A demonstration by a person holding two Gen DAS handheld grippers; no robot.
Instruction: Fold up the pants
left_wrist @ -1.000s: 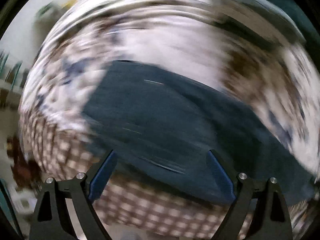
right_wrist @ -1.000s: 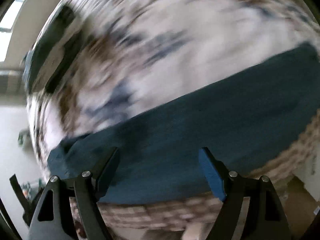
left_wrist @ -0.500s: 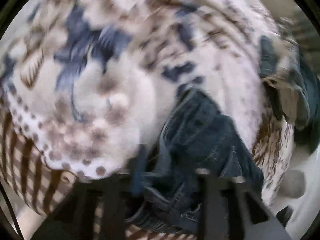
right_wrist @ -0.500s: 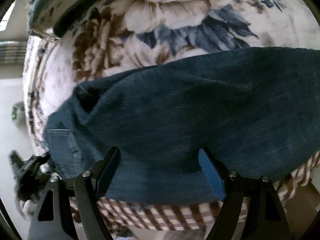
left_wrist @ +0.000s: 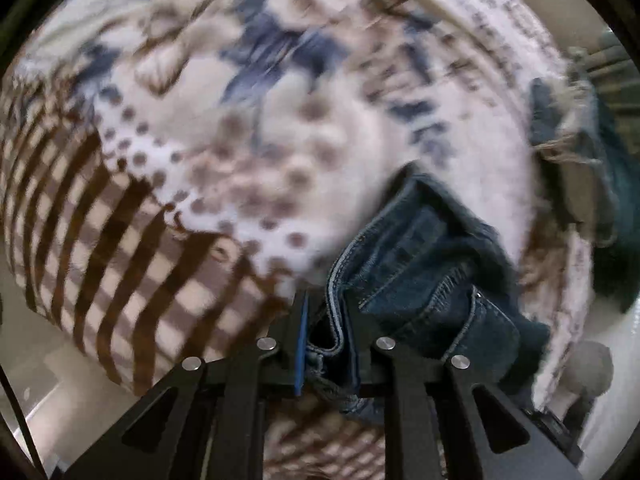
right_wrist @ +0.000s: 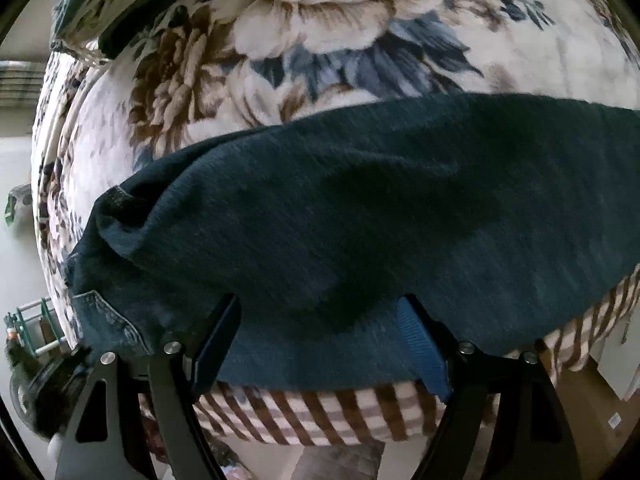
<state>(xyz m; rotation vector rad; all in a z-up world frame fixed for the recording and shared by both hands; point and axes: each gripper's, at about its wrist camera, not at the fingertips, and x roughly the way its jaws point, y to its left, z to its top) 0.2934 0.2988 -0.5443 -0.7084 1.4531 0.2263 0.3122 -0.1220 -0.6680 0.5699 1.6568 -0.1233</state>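
the dark blue denim pants (right_wrist: 360,216) lie on the floral fleece blanket (right_wrist: 320,32) of the bed, long axis running left to right across the right view. the left tool (left_wrist: 326,332), nearly closed, pinches the stitched waistband at lower centre; the right tool (right_wrist: 320,344) hangs wide over the near edge, gripping nothing.

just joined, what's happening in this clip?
A person with two handheld grippers is folding dark blue denim jeans on a fleece blanket with a floral and brown checked print. The left gripper is shut on the stitched waistband end of the jeans. The right gripper is open above the jeans near the blanket's checked edge, gripping nothing. The jeans lie mostly flat across the blanket; that view shows no finished fold yet.
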